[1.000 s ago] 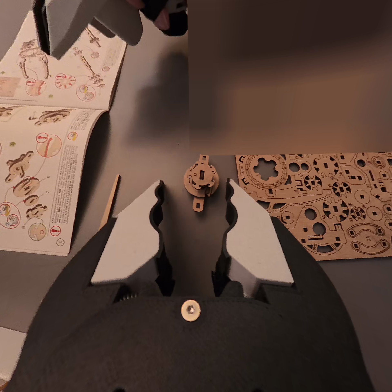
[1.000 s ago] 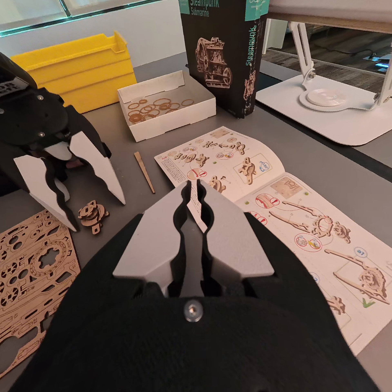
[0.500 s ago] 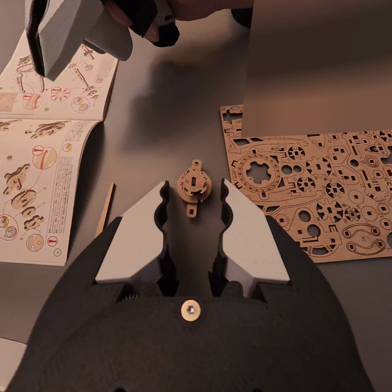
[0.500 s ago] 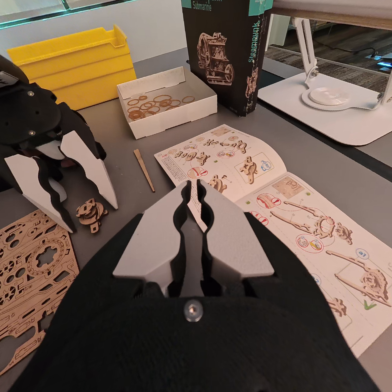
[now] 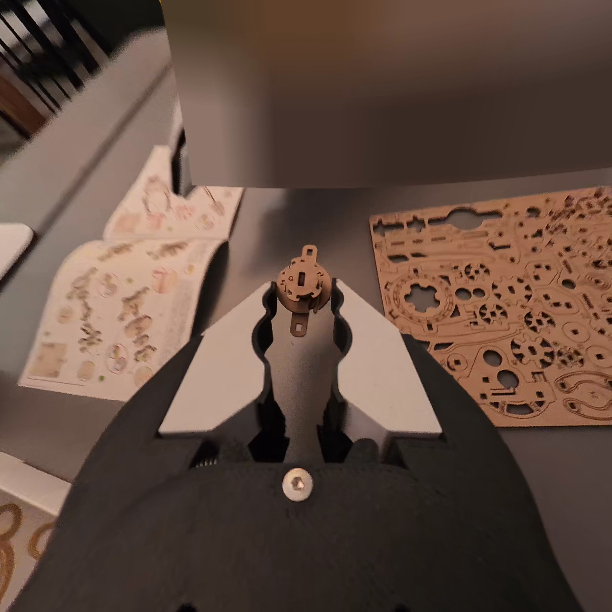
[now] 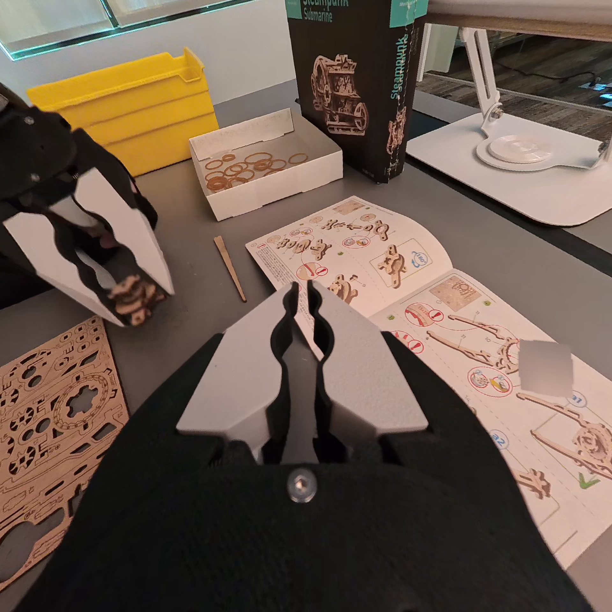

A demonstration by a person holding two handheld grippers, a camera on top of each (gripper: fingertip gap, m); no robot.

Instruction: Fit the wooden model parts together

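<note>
My left gripper (image 5: 303,287) is shut on the small wooden assembly (image 5: 299,294), a round stack of discs with a tab at each end, pinched at its sides between the fingertips. The right wrist view shows the same left gripper (image 6: 144,306) at the left, with the assembly (image 6: 132,298) low over the grey table. My right gripper (image 6: 301,287) is shut and empty, hovering over the near edge of the open instruction booklet (image 6: 414,291). The laser-cut wooden parts sheet (image 5: 496,314) lies flat to the right of the left gripper and also shows in the right wrist view (image 6: 49,414).
A thin wooden stick (image 6: 230,268) lies between the grippers. Behind it stand a white box of rubber bands (image 6: 265,202), a yellow bin (image 6: 132,109), the black kit box (image 6: 357,82) and a white stand base (image 6: 530,185). The booklet (image 5: 116,314) lies left of the left gripper. Spacing between my two grippers at the tips: around 12 centimeters.
My left gripper moved forward around the wooden assembly and shut on it, and its view has tilted up. The right gripper has stayed shut over the booklet.
</note>
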